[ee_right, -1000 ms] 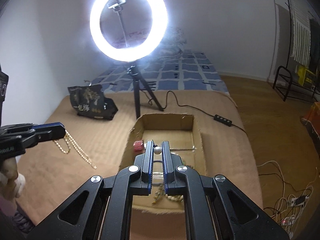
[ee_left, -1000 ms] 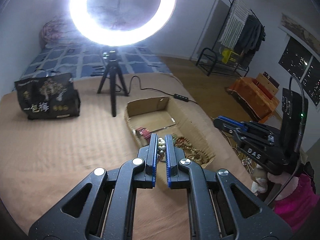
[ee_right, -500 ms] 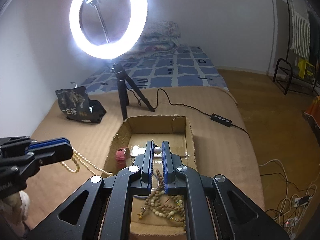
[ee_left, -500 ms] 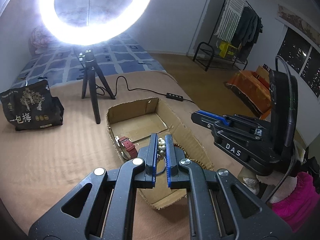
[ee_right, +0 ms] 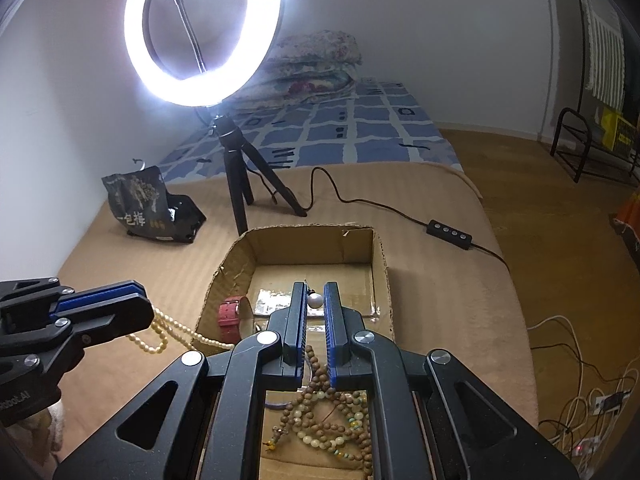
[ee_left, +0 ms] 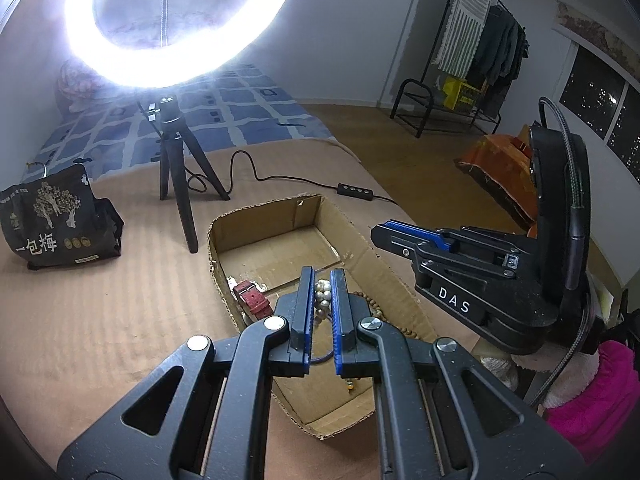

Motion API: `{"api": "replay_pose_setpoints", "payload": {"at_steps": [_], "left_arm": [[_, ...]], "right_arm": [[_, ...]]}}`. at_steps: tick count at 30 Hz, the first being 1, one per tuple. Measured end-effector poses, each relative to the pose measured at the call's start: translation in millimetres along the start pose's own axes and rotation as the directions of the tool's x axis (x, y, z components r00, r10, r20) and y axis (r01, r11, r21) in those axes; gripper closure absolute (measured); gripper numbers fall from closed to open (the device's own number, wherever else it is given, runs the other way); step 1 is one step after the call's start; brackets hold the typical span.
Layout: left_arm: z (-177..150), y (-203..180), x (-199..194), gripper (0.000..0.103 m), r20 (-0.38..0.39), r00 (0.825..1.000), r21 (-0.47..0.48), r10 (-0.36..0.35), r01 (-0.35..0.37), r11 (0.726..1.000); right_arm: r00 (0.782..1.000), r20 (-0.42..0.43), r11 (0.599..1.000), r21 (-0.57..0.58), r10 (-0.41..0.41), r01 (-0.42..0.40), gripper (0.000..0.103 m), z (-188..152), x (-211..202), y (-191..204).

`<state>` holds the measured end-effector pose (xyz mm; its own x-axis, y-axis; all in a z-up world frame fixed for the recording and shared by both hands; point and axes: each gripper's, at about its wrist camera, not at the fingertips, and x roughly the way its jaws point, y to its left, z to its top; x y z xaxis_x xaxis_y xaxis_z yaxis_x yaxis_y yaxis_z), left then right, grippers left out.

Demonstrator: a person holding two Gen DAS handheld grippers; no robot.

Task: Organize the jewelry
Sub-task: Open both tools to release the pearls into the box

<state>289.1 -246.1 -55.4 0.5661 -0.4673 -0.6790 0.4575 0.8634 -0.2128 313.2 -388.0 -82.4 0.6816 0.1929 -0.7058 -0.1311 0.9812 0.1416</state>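
Both grippers have come in over the cardboard box (ee_right: 380, 256) since a second ago, when the left one hung off at nine o'clock above the bedspread. Now the left gripper (ee_left: 323, 296) is clamped on a cream pearl strand (ee_right: 168, 330), whose tail trails over the box's nine o'clock wall. The right gripper (ee_right: 315, 300) pinches a strand ending in a single pearl bead (ee_right: 315, 301) above the box floor. I think a release now could leave the cream strand draped outside, or snagged among the wooden bead necklaces (ee_right: 332, 424) heaped at six o'clock, beside the red strap (ee_right: 229, 316)
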Motion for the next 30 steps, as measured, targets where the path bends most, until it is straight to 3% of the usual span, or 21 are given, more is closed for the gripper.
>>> {"api": "replay_pose_setpoints", "payload": {"at_steps": [5,6,9,14,17,22,24,25,30], "left_arm": [[0.0,0.6,-0.5,0.098,0.004,1.000,-0.004,0.003,-0.003,1.000],[-0.1,0.6,-0.1,0.098,0.005,1.000,-0.002,0.008,-0.008,1.000],[-0.4,1.3,1.6,0.098,0.003,1.000,0.001,0.014,-0.014,1.000],[-0.6,2.7,3.2,0.096,-0.003,1.000,0.003,0.016,-0.016,1.000],[-1.0,3.1,3.6,0.071,-0.001,1.000,0.001,0.012,-0.012,1.000],[-2.7,3.6,2.9,0.064,0.003,1.000,0.010,0.021,-0.021,1.000],[-3.7,2.5,1.6,0.044,0.005,1.000,0.013,0.015,-0.015,1.000],[-4.6,1.8,0.2,0.041,0.011,1.000,0.014,0.017,-0.017,1.000],[-7.7,-1.1,-5.6,0.038,0.021,0.999,0.032,0.032,-0.032,0.999]], "right_arm": [[1.000,-0.001,1.000,0.003,-0.006,0.006,0.096,-1.0,0.0,0.9],[1.000,-0.001,1.000,0.004,-0.007,0.007,0.094,-1.2,0.2,1.3],[1.000,0.001,1.000,0.007,0.000,0.000,0.075,-1.0,0.4,1.5],[1.000,0.001,1.000,0.001,-0.003,0.003,0.071,-2.0,0.4,2.7],[1.000,0.007,1.000,0.003,-0.016,0.016,0.050,-1.9,0.4,2.9],[0.998,0.010,0.998,0.005,-0.059,0.058,0.033,-1.8,0.4,2.2],[0.997,0.009,0.997,0.006,-0.074,0.074,0.033,-1.5,0.7,1.8],[0.997,0.009,0.997,0.007,-0.077,0.077,0.033,-1.5,0.2,2.4],[0.995,0.008,0.995,0.024,-0.098,0.097,0.032,-1.6,-2.8,1.9]]}}
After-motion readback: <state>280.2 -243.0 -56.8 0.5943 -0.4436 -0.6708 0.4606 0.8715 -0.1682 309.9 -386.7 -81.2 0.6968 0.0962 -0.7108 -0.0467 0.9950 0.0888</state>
